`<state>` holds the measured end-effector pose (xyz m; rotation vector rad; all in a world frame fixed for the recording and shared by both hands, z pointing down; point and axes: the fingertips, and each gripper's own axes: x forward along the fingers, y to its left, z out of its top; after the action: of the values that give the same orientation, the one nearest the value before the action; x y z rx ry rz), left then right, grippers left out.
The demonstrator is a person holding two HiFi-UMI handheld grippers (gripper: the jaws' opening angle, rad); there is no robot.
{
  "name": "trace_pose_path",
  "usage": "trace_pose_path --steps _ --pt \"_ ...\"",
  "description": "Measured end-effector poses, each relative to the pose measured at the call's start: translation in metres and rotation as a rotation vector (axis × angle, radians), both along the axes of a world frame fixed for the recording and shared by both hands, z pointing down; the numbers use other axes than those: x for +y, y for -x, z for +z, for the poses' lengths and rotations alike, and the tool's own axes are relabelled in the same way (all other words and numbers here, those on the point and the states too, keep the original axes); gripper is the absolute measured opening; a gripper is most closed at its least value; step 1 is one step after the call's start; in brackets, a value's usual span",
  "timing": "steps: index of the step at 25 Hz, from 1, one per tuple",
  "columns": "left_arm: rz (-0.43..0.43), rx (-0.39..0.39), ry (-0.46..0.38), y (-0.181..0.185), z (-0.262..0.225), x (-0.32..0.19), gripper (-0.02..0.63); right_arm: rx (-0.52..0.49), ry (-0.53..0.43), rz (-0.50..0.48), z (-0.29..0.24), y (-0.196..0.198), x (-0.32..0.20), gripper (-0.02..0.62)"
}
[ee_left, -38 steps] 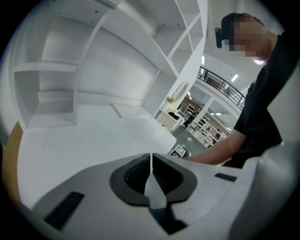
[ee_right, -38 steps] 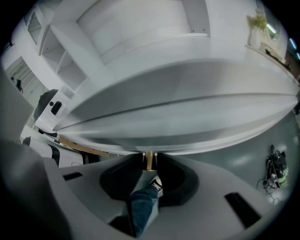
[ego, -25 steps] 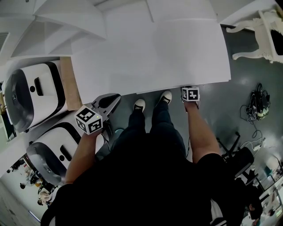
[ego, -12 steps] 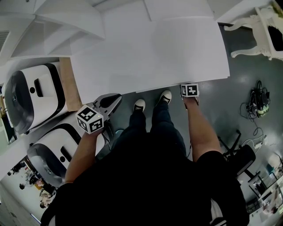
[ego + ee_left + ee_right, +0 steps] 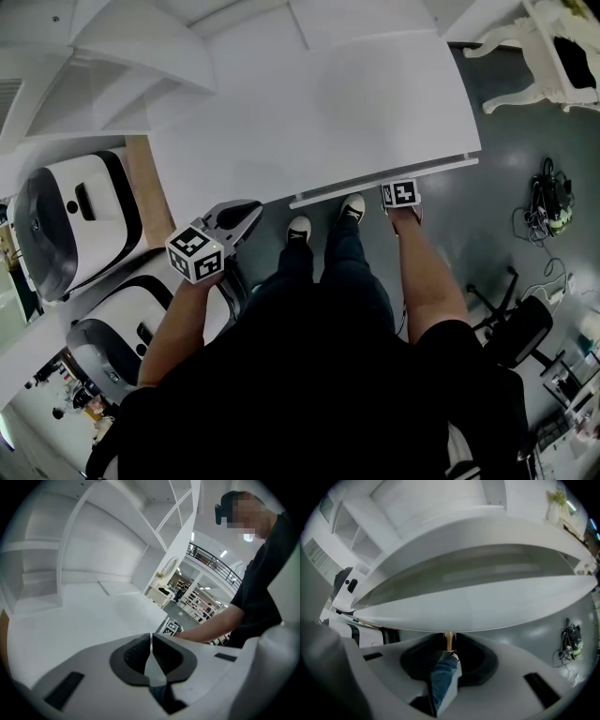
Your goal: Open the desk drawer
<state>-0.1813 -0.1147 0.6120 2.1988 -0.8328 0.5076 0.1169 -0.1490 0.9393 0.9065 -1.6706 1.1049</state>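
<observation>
Below the counter edge, the right tool pinches the small brass knob of the barely open drawer; the left tool is closed and empty. A crooked pull could slip the pads off that slim knob.

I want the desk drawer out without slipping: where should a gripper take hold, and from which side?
Take the small brass knob on the drawer front, jaws either side of its thin stem, coming straight in from the front. The panel is otherwise flat and smooth. The right gripper is shut on it there.
</observation>
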Motion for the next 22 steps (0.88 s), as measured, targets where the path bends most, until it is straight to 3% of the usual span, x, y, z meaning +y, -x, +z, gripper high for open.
trace_pose_path --steps 9,22 --pt "0.105 -0.002 -0.001 -0.018 -0.003 -0.004 0.021 0.009 0.022 0.041 0.003 -0.013 0.041 0.089" --pt "0.297 -0.001 -0.017 -0.076 -0.009 -0.008 0.021 -0.008 0.038 0.132 0.004 -0.039 0.11 0.089"
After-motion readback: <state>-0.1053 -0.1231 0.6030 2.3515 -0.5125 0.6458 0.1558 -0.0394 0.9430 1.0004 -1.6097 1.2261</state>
